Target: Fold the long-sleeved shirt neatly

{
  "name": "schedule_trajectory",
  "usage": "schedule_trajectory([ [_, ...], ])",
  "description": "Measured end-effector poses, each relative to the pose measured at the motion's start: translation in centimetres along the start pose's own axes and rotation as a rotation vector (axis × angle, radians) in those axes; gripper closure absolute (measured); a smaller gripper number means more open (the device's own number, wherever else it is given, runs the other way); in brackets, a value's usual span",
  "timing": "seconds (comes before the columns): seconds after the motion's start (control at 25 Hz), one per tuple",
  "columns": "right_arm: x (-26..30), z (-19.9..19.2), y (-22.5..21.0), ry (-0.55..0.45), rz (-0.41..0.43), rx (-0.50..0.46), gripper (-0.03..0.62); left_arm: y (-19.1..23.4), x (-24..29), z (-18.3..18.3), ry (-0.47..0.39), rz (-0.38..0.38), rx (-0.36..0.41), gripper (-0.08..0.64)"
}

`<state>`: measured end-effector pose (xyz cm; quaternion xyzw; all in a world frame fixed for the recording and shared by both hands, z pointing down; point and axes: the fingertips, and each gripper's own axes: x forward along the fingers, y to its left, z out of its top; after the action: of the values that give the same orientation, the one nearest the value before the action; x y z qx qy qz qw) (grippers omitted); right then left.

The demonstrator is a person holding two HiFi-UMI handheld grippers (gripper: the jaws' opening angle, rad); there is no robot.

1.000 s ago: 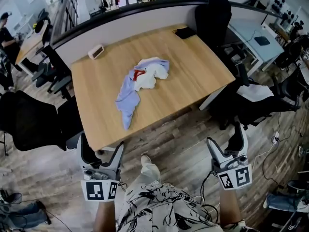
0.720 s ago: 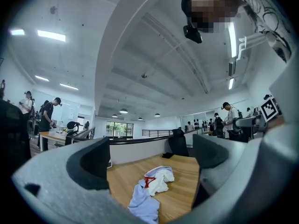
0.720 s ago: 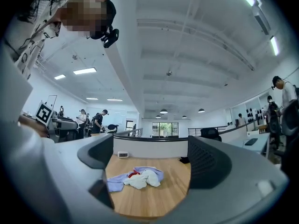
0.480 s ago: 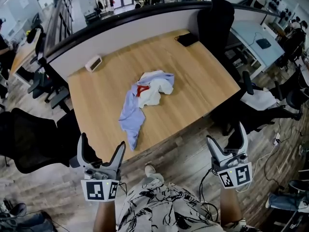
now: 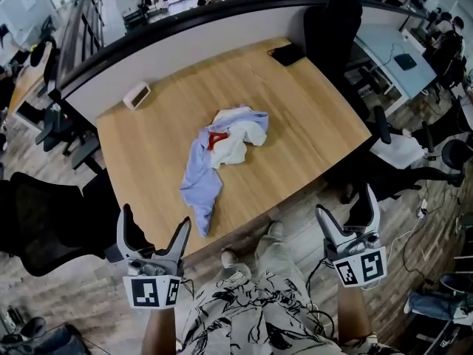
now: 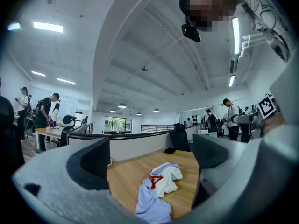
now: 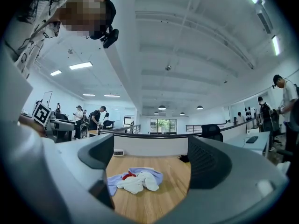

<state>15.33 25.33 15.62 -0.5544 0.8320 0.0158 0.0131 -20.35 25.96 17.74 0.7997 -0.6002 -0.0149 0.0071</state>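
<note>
A crumpled long-sleeved shirt [image 5: 222, 150], light blue and white with a red patch, lies in a heap mid-table; one sleeve trails toward the near edge. It also shows in the left gripper view as the shirt [image 6: 156, 190] and in the right gripper view as the shirt [image 7: 135, 181]. My left gripper [image 5: 153, 239] hangs open, short of the table's near edge, with nothing between its jaws. Off the table's near right corner, over the floor, my right gripper [image 5: 349, 217] is open and empty too.
The wooden table [image 5: 155, 146] has a grey partition along its far side. A small white device [image 5: 136, 95] sits far left, a black object [image 5: 287, 52] far right. Black office chairs [image 5: 44, 217] flank the table on the left and chairs [image 5: 392, 161] on the right.
The head view has moved closer to the table, so the near edge now sits nearer my grippers. Both grippers stay open and low; the shirt has not been touched.
</note>
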Motion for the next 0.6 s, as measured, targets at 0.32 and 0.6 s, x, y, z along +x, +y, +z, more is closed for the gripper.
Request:
schedule_trajectory([
  [0.32, 7.1, -1.2, -3.5, -0.017, 0.085, 0.019, 0.100, 0.4, 4.3, -0.4, -0.004, 0.083, 0.016, 0.015],
  [0.6, 16.4, -1.1, -8.3, -0.021, 0.206, 0.021, 0.100, 0.7, 10.6, 0.2, 0.001, 0.207, 0.023, 0.015],
])
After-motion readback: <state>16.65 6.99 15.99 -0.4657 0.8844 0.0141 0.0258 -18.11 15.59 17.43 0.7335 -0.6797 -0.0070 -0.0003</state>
